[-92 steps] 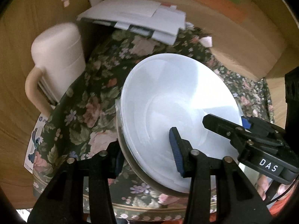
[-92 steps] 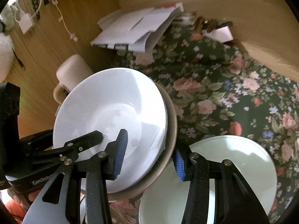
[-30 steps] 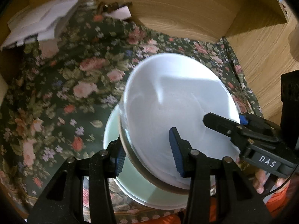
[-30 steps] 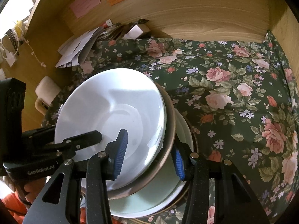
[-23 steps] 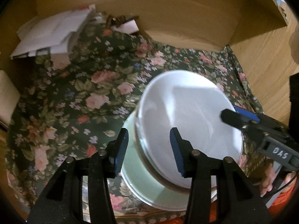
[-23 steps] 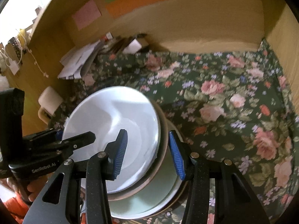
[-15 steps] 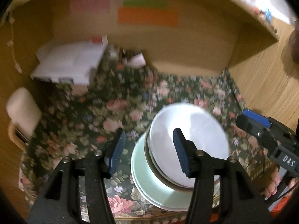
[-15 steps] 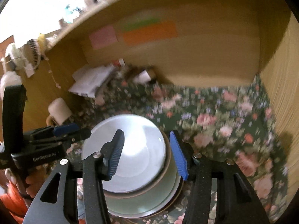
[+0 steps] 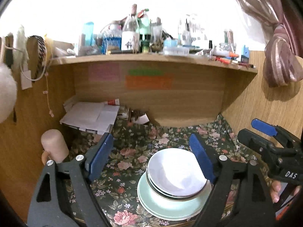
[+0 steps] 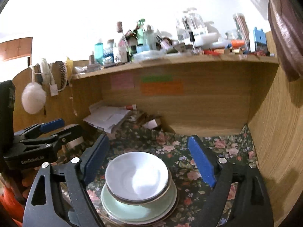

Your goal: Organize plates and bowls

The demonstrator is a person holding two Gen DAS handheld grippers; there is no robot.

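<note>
A white bowl [image 9: 177,172] sits nested in a brown-rimmed bowl on a pale green plate [image 9: 157,203], all stacked on the floral cloth [image 9: 130,151]. The stack shows in the right wrist view too, with the white bowl [image 10: 136,175] over the green plate [image 10: 132,209]. My left gripper [image 9: 151,157] is open and empty, raised above and behind the stack. My right gripper [image 10: 147,157] is open and empty, also above the stack. The right gripper shows at the right edge of the left wrist view [image 9: 269,138]; the left gripper shows at the left of the right wrist view [image 10: 47,132].
A cream mug [image 9: 54,146] stands at the left on the cloth. A pile of papers [image 9: 90,118] lies at the back left under a wooden shelf [image 9: 151,60] crowded with bottles. Wooden walls close the nook at left, back and right.
Both grippers let go of the white and brown bowls onto the green plate, opened wide, then pulled up and back, so the shelf top has come into view.
</note>
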